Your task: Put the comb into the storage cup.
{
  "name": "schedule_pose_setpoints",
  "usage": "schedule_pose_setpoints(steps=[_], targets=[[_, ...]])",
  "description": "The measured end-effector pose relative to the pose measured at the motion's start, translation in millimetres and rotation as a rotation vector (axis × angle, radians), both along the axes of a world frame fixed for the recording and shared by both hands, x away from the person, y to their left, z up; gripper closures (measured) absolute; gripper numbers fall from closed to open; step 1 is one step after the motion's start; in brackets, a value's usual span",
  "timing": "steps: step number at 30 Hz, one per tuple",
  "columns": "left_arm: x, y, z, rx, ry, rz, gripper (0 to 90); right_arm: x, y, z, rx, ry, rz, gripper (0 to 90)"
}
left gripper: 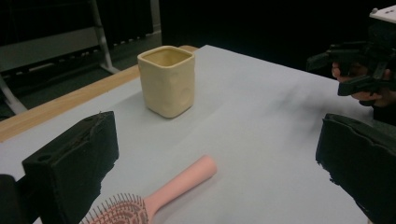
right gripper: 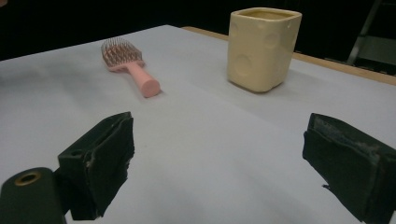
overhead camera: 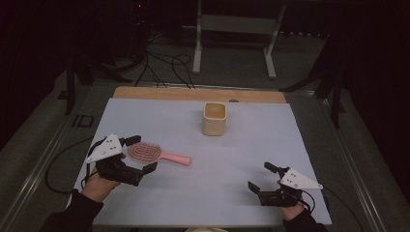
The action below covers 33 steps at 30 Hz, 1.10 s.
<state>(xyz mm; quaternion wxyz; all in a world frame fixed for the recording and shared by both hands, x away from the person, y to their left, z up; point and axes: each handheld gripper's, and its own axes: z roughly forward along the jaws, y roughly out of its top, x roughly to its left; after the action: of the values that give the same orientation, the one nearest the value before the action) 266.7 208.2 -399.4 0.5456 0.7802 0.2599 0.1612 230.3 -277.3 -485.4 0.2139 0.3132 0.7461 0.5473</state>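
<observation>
Cup (overhead camera: pixel 214 118): cream, square-mouthed, stood upright on the white table cover (overhead camera: pixel 251 145), toward its far edge.
Hairbrush (overhead camera: pixel 157 153): pink, laid flat nearer than the cup and to its left, bristles up, handle pointed right.
Left gripper (overhead camera: pixel 140 153): jaws spread wide, nothing held, set around the hairbrush's bristle head.
Right gripper (overhead camera: pixel 261 177): jaws spread wide, empty, held nearer than the cup, to its right.

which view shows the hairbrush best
The high view: the whole hairbrush shows, bristles up, beside the left gripper. The right gripper view shows it whole but far off; the left gripper view cuts off part of its head.
</observation>
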Motion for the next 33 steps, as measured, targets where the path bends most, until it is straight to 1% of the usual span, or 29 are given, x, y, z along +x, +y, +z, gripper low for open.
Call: schedule_pose_setpoints(steps=[1, 3, 7, 11, 13, 18, 19, 22, 25, 33], targets=[[1.5, -1.4, 0.7, -0.005, 0.0, -0.015, 0.0, -0.1, 0.1, 0.1, -0.002, -0.001, 0.001, 8.8], [4.1, -4.6, 1.5, -0.002, 0.01, -0.026, 0.0, -0.4, 0.0, 0.4, 0.0, -0.001, 0.002, 8.8], [8.6, -11.4, 2.7, 0.01, 0.009, -0.032, 0.0, 0.0, -0.4, 0.2, 0.003, -0.002, 0.001, 8.8], [14.1, -16.0, 3.2, 0.012, 0.018, -0.023, 0.0, 0.3, -0.2, -0.4, 0.002, -0.002, 0.001, 8.8], [15.9, -18.8, 3.1, 0.025, 0.015, -0.012, 0.1, 0.0, 0.0, -0.1, 0.001, 0.0, 0.001, 8.8], [19.4, -25.1, 2.6, 0.021, 0.017, 0.006, 0.1, 0.3, -0.1, -0.3, 0.001, -0.001, -0.001, 8.8], [20.7, -26.2, 2.4, 0.023, 0.02, 0.0, 0.1, 0.1, -0.1, -0.1, 0.002, -0.001, -0.001, 8.8], [23.1, -30.1, 1.2, 0.037, 0.028, 0.007, 0.1, 0.2, -0.5, -0.2, 0.005, 0.002, 0.0, 8.8], [25.8, -34.4, -0.2, 0.043, 0.037, -0.001, 0.0, 0.0, -0.3, 0.0, 0.005, 0.0, 0.0, 8.9], [34.6, -46.7, -4.2, 0.051, 0.05, -0.002, 0.1, 0.2, 0.6, -0.2, 0.003, 0.004, 0.0, 8.8]])
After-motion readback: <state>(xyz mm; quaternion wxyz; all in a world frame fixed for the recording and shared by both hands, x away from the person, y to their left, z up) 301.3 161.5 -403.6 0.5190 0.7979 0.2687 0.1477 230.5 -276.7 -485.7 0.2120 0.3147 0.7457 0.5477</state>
